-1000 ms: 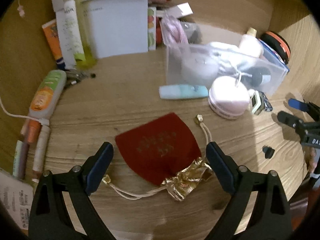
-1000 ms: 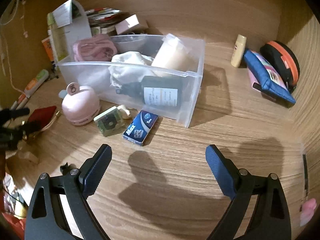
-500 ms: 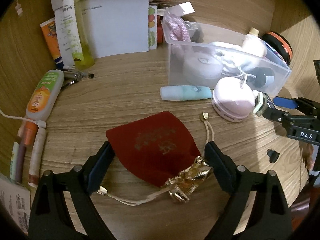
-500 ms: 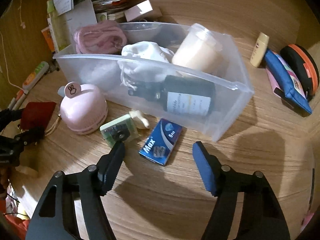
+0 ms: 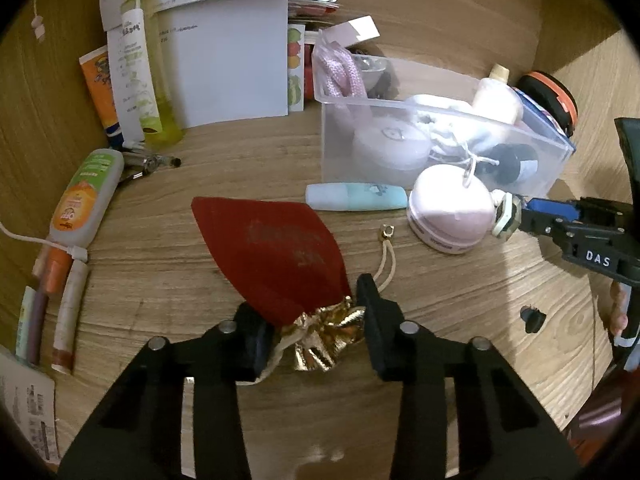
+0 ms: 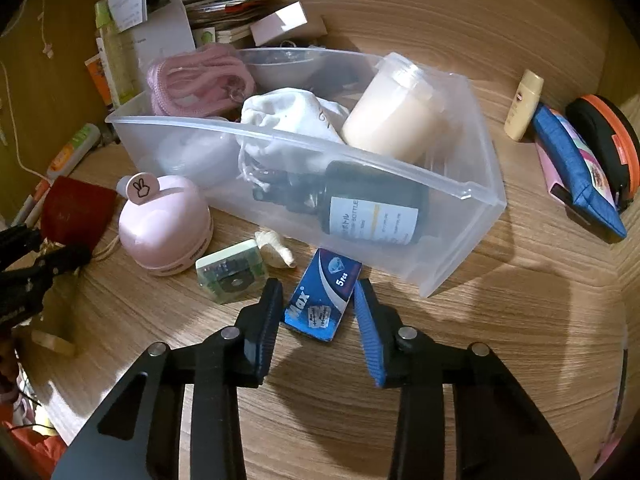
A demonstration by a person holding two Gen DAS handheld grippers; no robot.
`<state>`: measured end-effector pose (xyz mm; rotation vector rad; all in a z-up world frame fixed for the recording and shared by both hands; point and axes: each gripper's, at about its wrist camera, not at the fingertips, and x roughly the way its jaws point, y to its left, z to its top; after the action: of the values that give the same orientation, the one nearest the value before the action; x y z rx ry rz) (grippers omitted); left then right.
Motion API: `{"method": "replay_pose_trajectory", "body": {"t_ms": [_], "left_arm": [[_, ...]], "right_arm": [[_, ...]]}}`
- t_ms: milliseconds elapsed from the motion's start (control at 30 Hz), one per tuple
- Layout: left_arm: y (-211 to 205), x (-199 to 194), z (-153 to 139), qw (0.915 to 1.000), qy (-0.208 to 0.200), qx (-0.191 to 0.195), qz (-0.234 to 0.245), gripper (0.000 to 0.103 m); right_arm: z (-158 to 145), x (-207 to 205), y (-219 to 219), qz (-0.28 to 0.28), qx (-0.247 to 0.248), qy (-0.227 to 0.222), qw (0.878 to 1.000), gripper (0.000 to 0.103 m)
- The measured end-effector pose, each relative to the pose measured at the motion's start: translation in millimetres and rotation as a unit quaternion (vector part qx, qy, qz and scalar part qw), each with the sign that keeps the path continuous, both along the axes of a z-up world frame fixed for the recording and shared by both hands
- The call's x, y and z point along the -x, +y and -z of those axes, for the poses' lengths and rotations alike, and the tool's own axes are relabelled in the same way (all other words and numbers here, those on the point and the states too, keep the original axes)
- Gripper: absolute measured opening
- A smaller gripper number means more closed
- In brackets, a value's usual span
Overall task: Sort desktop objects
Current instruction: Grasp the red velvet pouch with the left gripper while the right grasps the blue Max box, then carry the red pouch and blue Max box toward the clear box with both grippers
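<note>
Closing on two things at once: the left tongs were narrowing on the gathered gold neck of the red pouch, pads already pinching the crumpled fabric, and the right tongs were narrowing around the small blue box, which sat between the pads; contact there could not be told for sure, a sliver of gap seemed to show on the left pad.

The pouch lay flat on the worktop in front of the clear bin, its cord trailing toward the pink round gadget. It looked soft, light and floppy, so the bunched neck was judged the right place to take it; the body would sag and swing when lifted, and the loose cord could snag.

The box lay on the worktop just in front of the bin's near wall, beside a small green-edged item. It looked stiff, light, glossy cardboard, so a grip across its long sides seemed best; squeezed hard it might dent, squeezed lightly it might slip or twist.
</note>
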<state>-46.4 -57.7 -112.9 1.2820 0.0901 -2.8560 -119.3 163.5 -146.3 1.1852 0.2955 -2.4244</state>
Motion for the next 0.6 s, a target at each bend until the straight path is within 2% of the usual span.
{"method": "replay_pose_trajectory", "body": {"t_ms": [233,600], "left_arm": [[-3,-2,-2,0.9999,0.01,-0.009,-0.009,0.028],[5,-13,-17,0.999,0.039,-0.001,-0.023,0.028]], "right_arm": [[-2,-4,8,0.001,0.011,-0.001,1.0,0.025],[-21,-26,32,0.001,0.087,0.008,0.996,0.025]]}}
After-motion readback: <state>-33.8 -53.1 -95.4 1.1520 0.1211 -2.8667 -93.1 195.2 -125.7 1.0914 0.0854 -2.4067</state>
